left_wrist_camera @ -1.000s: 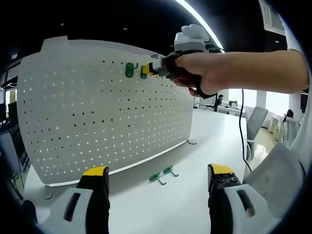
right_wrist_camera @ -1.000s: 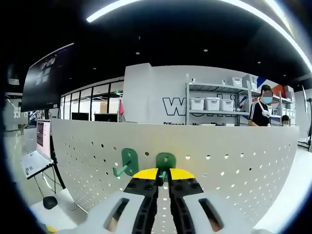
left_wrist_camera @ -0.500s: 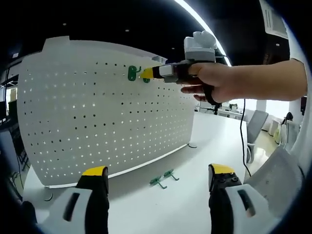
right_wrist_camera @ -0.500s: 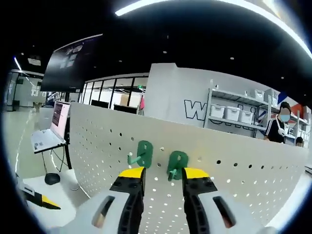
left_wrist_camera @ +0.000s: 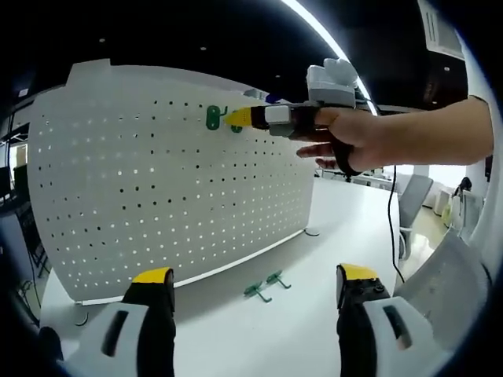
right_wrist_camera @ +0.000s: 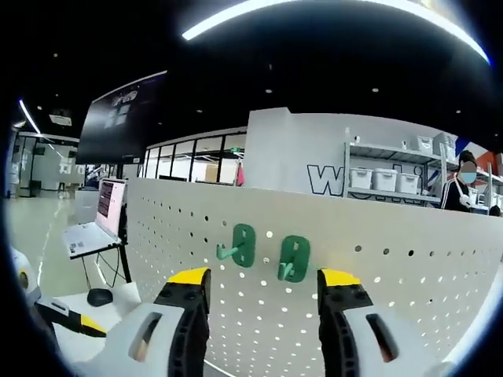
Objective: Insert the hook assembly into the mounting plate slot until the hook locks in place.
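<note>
The white pegboard mounting plate (left_wrist_camera: 157, 188) stands upright on the table. Two green hooks hang side by side near its top edge: the left hook (right_wrist_camera: 240, 245) and the right hook (right_wrist_camera: 292, 258). My right gripper (right_wrist_camera: 263, 276) is open just in front of them, its yellow tips either side of the right hook and not touching it. In the left gripper view the same right gripper (left_wrist_camera: 238, 118), held by a hand, points at the hooks (left_wrist_camera: 213, 117). Two more green hooks (left_wrist_camera: 263, 287) lie on the table. My left gripper (left_wrist_camera: 255, 276) is open and low over the table.
The white table (left_wrist_camera: 346, 220) runs along the pegboard's foot. A cable (left_wrist_camera: 388, 220) hangs from the hand. Beyond the board's left end a laptop (right_wrist_camera: 93, 229) stands on a stand, with shelves (right_wrist_camera: 377, 177) and a person (right_wrist_camera: 462, 188) behind.
My right gripper went from shut on the right hook to wide open, leaving the hook hanging on the pegboard, and drew back a little. My left gripper stayed put.
</note>
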A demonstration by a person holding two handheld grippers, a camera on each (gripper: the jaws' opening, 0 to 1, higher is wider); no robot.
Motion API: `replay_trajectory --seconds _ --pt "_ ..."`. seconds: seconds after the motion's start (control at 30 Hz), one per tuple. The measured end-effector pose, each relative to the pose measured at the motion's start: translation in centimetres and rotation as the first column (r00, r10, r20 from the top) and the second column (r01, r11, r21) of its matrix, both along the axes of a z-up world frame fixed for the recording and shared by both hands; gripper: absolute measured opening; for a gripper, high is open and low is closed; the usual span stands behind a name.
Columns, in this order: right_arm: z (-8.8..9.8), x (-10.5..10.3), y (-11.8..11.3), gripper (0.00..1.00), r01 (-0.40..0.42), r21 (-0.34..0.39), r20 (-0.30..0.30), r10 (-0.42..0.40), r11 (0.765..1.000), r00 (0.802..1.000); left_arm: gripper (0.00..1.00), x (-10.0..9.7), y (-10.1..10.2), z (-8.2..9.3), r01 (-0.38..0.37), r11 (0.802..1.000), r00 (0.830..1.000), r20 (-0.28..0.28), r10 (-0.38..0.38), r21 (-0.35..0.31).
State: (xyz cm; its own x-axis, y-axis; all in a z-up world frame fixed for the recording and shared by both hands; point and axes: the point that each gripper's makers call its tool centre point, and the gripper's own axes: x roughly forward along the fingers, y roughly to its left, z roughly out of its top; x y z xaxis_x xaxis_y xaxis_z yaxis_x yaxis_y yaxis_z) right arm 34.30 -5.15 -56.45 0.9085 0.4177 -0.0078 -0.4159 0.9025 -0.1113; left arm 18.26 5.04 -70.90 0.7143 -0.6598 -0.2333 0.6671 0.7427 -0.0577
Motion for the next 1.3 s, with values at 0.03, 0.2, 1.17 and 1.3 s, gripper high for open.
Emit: replay_trajectory --seconds 0.03,0.2,1.17,1.3 --pt "0.0 0.0 0.0 0.52 0.0 0.001 -0.002 0.0 1.0 1.0 0.87 0.0 0.0 0.0 -0.001 1.0 1.0 -0.001 0.001 0.0" --pt "0.0 0.0 -0.2 0.51 -0.004 0.005 -0.005 0.004 1.0 1.0 0.87 0.1 0.1 0.1 -0.001 1.0 1.0 0.003 0.001 0.004" --pt "-4.5 -6.2 -1.6 0.61 -0.193 0.02 -0.026 0.194 0.981 0.981 0.87 0.1 0.4 0.1 -0.013 1.0 1.0 0.004 0.013 0.003" --pt "-5.4 -6.9 -2.0 0.61 -0.194 0.033 -0.039 0.195 0.98 0.98 0.87 0.0 0.4 0.0 -0.012 1.0 1.0 0.001 0.012 0.004"
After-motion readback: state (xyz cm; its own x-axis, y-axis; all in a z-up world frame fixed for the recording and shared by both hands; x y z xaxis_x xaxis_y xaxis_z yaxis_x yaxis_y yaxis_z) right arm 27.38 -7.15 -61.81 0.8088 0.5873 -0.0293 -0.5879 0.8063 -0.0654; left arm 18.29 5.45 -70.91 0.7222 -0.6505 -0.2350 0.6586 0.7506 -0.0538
